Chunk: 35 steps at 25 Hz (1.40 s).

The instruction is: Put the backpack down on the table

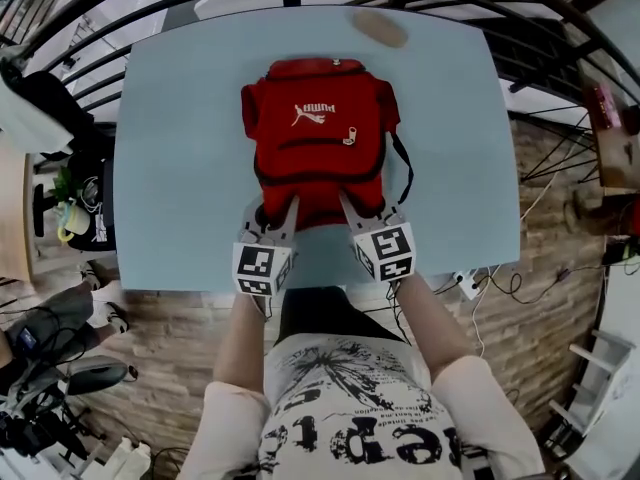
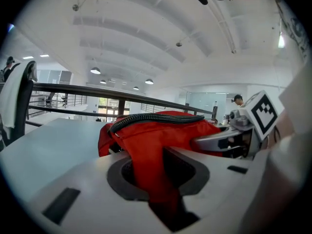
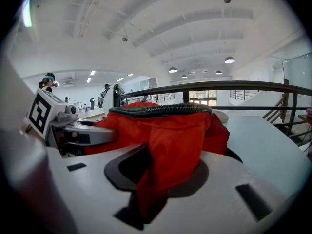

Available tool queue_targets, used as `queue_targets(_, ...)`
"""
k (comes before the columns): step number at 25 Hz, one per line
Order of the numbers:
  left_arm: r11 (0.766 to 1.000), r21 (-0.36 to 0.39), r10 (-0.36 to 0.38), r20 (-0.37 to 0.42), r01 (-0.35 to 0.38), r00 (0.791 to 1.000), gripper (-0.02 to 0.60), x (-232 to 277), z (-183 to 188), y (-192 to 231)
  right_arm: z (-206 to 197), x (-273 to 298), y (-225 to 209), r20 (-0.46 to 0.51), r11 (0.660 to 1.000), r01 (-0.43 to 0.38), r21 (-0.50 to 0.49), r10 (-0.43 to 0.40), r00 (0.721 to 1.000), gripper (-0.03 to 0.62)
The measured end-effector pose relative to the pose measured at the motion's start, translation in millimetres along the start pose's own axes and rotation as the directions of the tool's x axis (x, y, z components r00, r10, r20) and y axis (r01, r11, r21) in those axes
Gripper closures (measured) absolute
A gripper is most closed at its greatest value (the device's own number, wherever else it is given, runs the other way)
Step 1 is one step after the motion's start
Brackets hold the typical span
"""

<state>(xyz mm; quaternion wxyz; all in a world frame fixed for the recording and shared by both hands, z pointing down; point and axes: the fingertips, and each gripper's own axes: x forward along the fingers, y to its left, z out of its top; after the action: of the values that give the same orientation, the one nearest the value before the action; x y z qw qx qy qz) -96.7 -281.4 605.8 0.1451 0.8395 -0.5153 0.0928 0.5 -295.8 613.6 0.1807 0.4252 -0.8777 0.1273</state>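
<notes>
Backpack (image 1: 318, 143) lies flat-looking on the pale blue table (image 1: 170, 168), centre of the head view and a bit toward the upper half, front panel up, white logo upside down as the camera sees it. Long axis runs up-down in the frame, so from the fingers the bag extends straight away toward the top. Both grippers sit at its near edge, low centre of the frame: left gripper (image 1: 270, 218) at the lower-left corner of the bag, right gripper (image 1: 365, 216) at the lower-right corner, side by side. Neither hand is nearer; they are level with each other. In the left gripper view a fold of red fabric runs down into the slot between the jaws and looks pinched there, jaws narrow. In the right gripper view red fabric also hangs in the slot, but the jaws stand wider and a dark gap shows beside the cloth, so I judge that grip as let go, fabric just draped between. Bag body looks carried by the table; only the near hem is lifted up into the jaws. The way out, as I judge it, is straight back toward the bottom of the frame once the cloth is free; snagging the hem could drag the bag. Looks: bright red soft cloth, slumped and wrinkled, black zipper (image 3: 161, 109) curving over the top, black strap (image 1: 405, 178) looping out on the frame's right side, small white tag by the logo.
</notes>
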Motion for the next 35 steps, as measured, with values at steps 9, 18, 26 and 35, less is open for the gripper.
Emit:
queue_targets(9, 0.998, -0.011, 0.059, -0.116, -0.061, 0.991, 0.450, -5, -54, -1, -63, -3, 0, -0.157, 1.000, 0.000, 0.020, 0.004, 0.988, 0.446)
queue_targets(18, 0.985, -0.073, 0.134, -0.250, -0.157, 0.959, 0.381, -11, -78, 5, -93, -9, 2, -0.353, 1.000, -0.004, -0.012, 0.000, 0.936, 0.414)
queue_targets(26, 0.969, -0.073, 0.192, -0.387, -0.237, 0.902, 0.356, -37, -82, 9, -88, -35, 0, -0.398, 0.999, 0.026, -0.037, -0.038, 0.917, 0.387)
queue_targets(35, 0.942, -0.033, 0.305, -0.327, -0.333, 0.894, 0.381, -82, -20, 6, -40, -78, 3, -0.345, 0.998, 0.065, -0.023, -0.069, 0.936, 0.441)
